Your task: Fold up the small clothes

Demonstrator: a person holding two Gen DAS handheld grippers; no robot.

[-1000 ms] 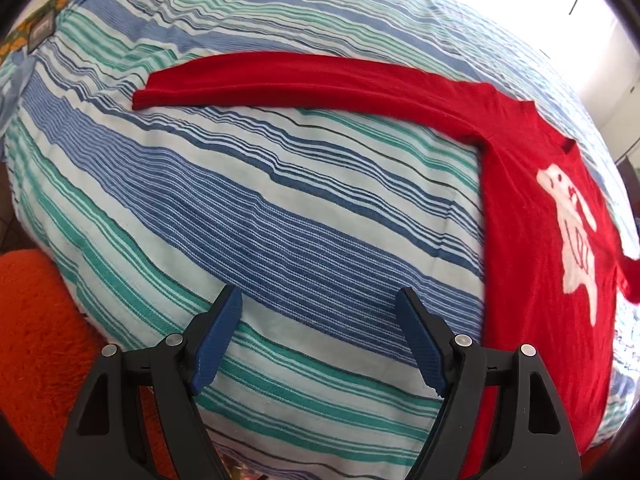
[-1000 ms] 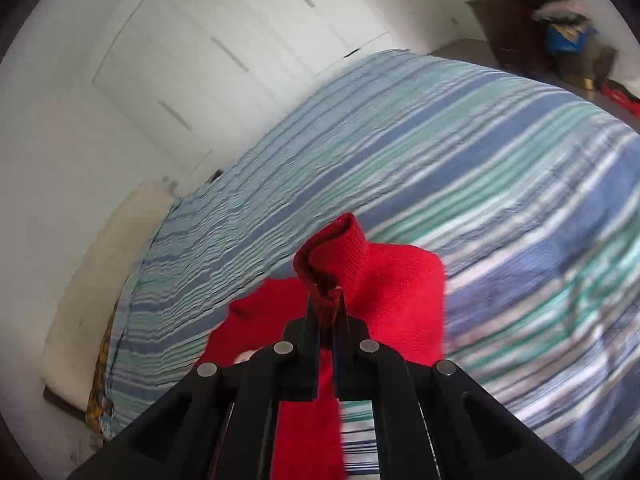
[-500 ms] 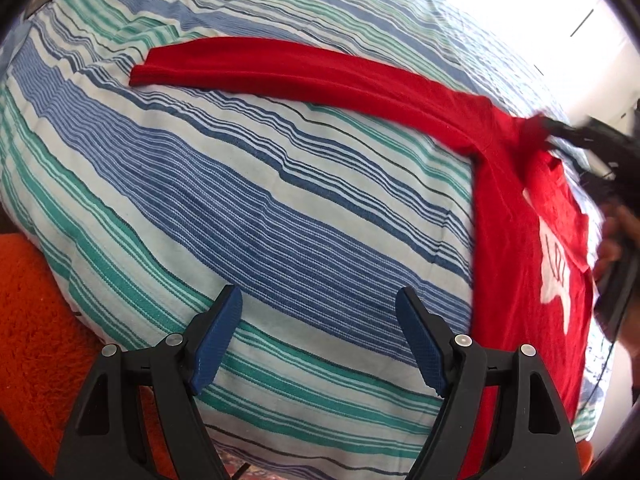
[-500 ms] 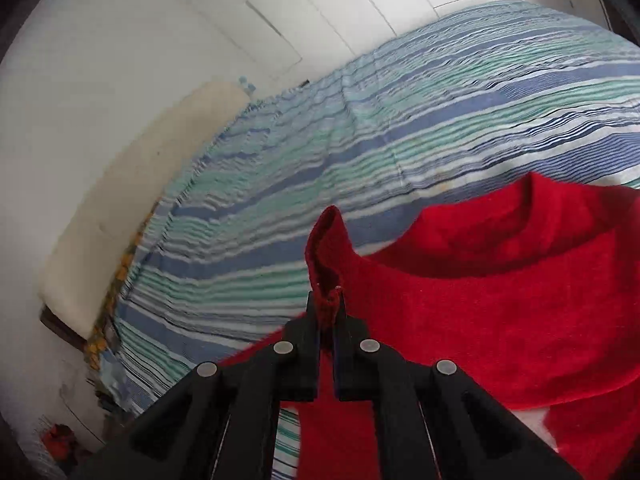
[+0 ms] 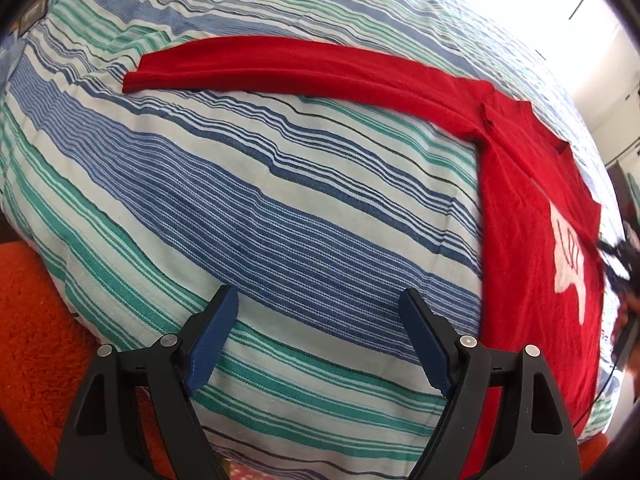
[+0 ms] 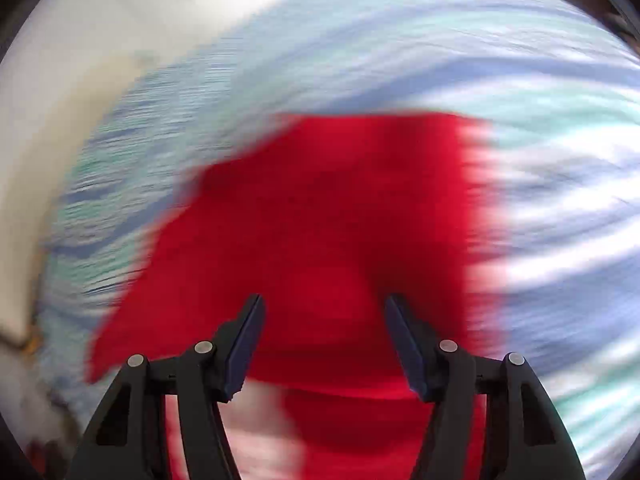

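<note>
The right gripper [image 6: 324,340] has dropped and just opened, releasing the red sweater [image 5: 532,216] sleeve across its body; left gripper [image 5: 316,332] fingers gape empty over the bed [image 5: 248,216].

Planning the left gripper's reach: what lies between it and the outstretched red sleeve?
In the left wrist view, only bare striped bedspread lies between the open left gripper and the red sleeve of the shirt; nothing else sits on that stretch.

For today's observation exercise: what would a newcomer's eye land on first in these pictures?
The bright red sweater with a white print, lying on the striped bedspread, one sleeve stretched far left. The open left gripper hovers over bare stripes; the right gripper, jaws just opened, is above the red fabric.
</note>
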